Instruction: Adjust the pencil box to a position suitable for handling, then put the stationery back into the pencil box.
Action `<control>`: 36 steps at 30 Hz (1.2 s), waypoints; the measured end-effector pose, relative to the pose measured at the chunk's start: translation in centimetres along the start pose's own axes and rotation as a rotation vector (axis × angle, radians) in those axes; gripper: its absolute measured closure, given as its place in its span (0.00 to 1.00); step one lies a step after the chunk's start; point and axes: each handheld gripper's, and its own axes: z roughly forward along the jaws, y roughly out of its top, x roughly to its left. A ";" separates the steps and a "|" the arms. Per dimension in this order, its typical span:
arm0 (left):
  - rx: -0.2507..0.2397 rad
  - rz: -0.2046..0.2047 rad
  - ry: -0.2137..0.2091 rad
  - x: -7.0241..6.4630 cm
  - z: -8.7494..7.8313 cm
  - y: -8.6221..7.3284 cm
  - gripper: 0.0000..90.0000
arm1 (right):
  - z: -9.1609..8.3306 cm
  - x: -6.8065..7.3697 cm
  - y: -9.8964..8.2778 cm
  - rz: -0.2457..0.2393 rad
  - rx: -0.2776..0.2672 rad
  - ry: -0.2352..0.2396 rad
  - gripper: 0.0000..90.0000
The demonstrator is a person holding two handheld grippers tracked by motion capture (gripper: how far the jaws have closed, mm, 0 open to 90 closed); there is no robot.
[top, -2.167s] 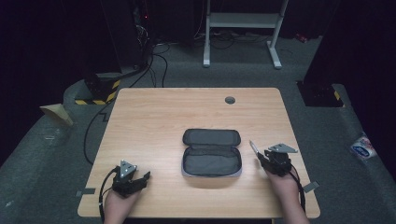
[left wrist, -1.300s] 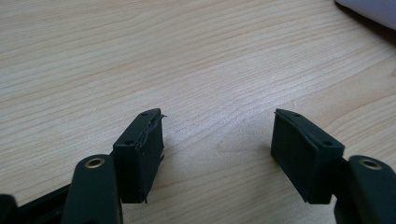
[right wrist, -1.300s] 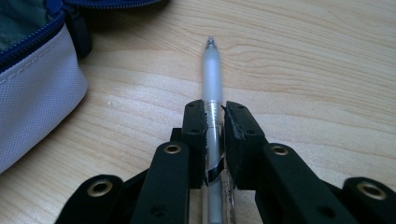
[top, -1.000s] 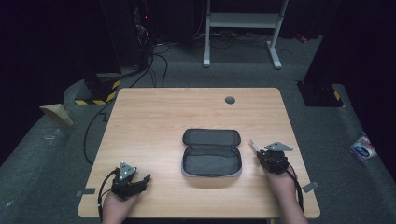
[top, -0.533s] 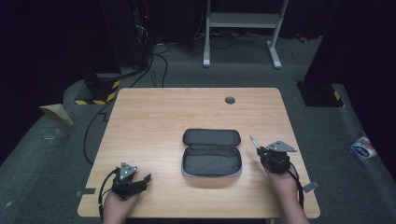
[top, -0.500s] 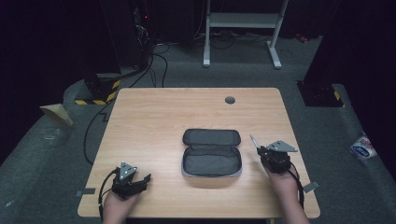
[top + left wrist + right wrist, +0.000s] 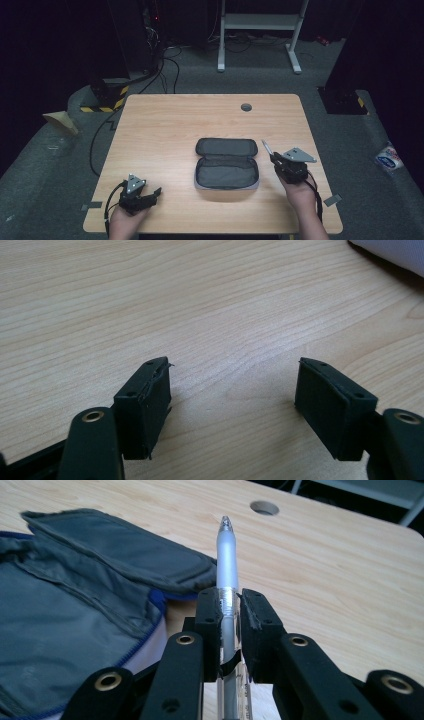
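A grey zip-up pencil case (image 7: 226, 165) lies open on the wooden table (image 7: 165, 130), its lid flap folded back toward the far side. My right gripper (image 7: 276, 159) hovers just right of the case, shut on a translucent pen (image 7: 266, 147). In the right gripper view the pen (image 7: 226, 555) stands up between the pads of my right gripper (image 7: 230, 602), tip pointing away, with the case (image 7: 75, 605) at the left. My left gripper (image 7: 155, 192) rests near the table's front left corner. In its own view my left gripper (image 7: 232, 385) stands open over bare wood with nothing between the jaws.
A round cable hole (image 7: 246, 107) sits near the table's far edge. A pale corner of the case (image 7: 390, 255) shows at the top right of the left gripper view. On the dark floor are cables, a white stand (image 7: 260, 30) behind the table and a packet (image 7: 389, 159) at right.
My right gripper has lifted a little with the pen in it. The left gripper and the case have stayed in place.
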 end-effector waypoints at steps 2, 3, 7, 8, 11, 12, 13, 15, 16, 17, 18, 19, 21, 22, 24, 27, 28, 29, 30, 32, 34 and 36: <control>0.000 -0.002 -0.002 0.0 0.0 0.0 0.34 | 0.0 0.3 0.2 0.005 -0.001 0.012 0.87; -0.003 -0.007 -0.006 0.1 0.0 0.0 0.34 | 0.0 0.4 0.3 -0.007 -0.007 0.021 0.87; 0.001 -0.003 0.002 0.0 0.0 0.0 0.34 | -0.4 0.7 0.9 -0.006 -0.028 0.045 0.87; 0.001 -0.003 0.002 0.0 0.0 0.0 0.34 | -0.4 0.7 0.9 -0.006 -0.028 0.045 0.87; 0.002 0.000 0.009 -0.1 0.0 0.0 0.34 | -0.2 0.9 1.4 -0.018 -0.047 0.069 0.87; 0.000 -0.002 0.006 -0.1 0.0 0.0 0.34 | -0.2 1.0 1.5 -0.017 -0.046 0.073 0.87; 0.000 0.000 0.007 -0.1 0.0 0.0 0.34 | -0.1 1.2 1.6 -0.018 -0.050 0.083 0.87; 0.004 0.003 0.012 -0.2 0.0 0.0 0.34 | 0.1 1.7 1.8 -0.034 -0.048 0.096 0.87; 0.004 0.003 0.012 -0.2 0.0 0.0 0.34 | 0.1 2.0 1.9 -0.036 -0.047 0.107 0.87; 0.004 0.007 0.016 -0.2 0.0 0.0 0.34 | 0.2 2.3 2.0 -0.032 -0.050 0.120 0.87; 0.004 0.007 0.014 -0.2 -0.1 -0.1 0.34 | 0.3 2.7 2.1 -0.040 -0.052 0.132 0.87; 0.005 0.007 0.014 -0.2 -0.1 -0.1 0.34 | 0.5 3.1 2.2 -0.056 -0.053 0.141 0.87; 0.004 0.005 0.014 -0.3 0.0 0.0 0.34 | 0.8 4.0 2.4 -0.078 -0.048 0.172 0.87; 0.002 0.004 0.015 -0.3 0.0 0.0 0.34 | 0.9 4.5 2.4 -0.087 -0.043 0.185 0.87; 0.002 0.002 0.012 -0.3 0.0 0.0 0.34 | 1.1 5.4 2.6 -0.110 -0.037 0.199 0.87; 0.003 0.002 0.012 -0.3 0.0 0.0 0.34 | 1.3 6.5 2.8 -0.129 -0.033 0.228 0.87; 0.003 0.002 0.012 -0.3 0.0 0.0 0.34 | 1.3 6.5 2.8 -0.129 -0.033 0.228 0.87; 0.002 0.001 0.010 -0.3 0.0 0.0 0.34 | 1.5 7.2 2.9 -0.130 -0.030 0.252 0.87; 0.004 0.004 0.007 -0.3 0.0 0.0 0.34 | 1.7 7.5 2.9 -0.129 -0.029 0.267 0.87; 0.002 0.010 0.001 -0.2 0.0 0.0 0.34 | 2.0 8.1 3.1 -0.146 -0.025 0.284 0.87; 0.003 0.015 0.000 -0.2 0.0 0.0 0.33 | 2.4 8.7 3.2 -0.160 -0.020 0.298 0.87; 0.002 0.015 -0.001 -0.2 0.0 0.0 0.33 | 2.6 9.1 3.4 -0.161 -0.016 0.318 0.87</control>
